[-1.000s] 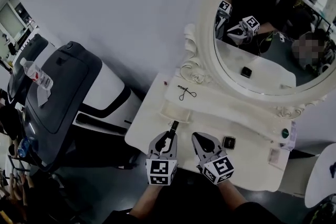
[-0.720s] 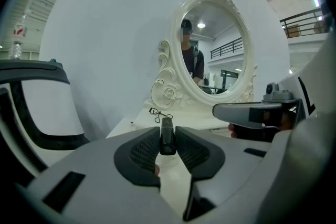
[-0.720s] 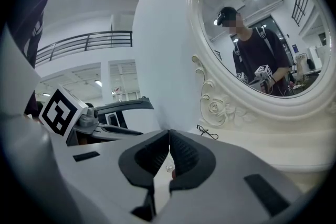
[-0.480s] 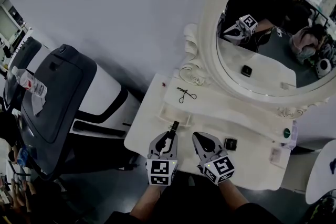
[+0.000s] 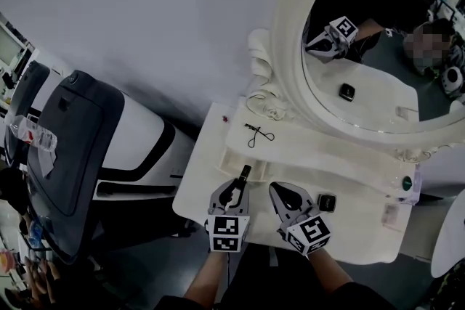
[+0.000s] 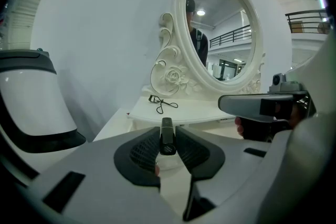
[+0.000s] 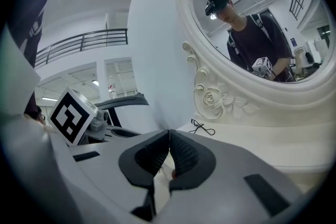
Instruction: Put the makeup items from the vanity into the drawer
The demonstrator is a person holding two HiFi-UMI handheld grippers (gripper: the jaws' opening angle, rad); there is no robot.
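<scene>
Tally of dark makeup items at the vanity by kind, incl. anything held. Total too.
black tube, clamped in the left gripper: 1
eyelash curler: 1
black compact: 1
small round green-topped item, too small to identify: 1
Total: 4
</scene>
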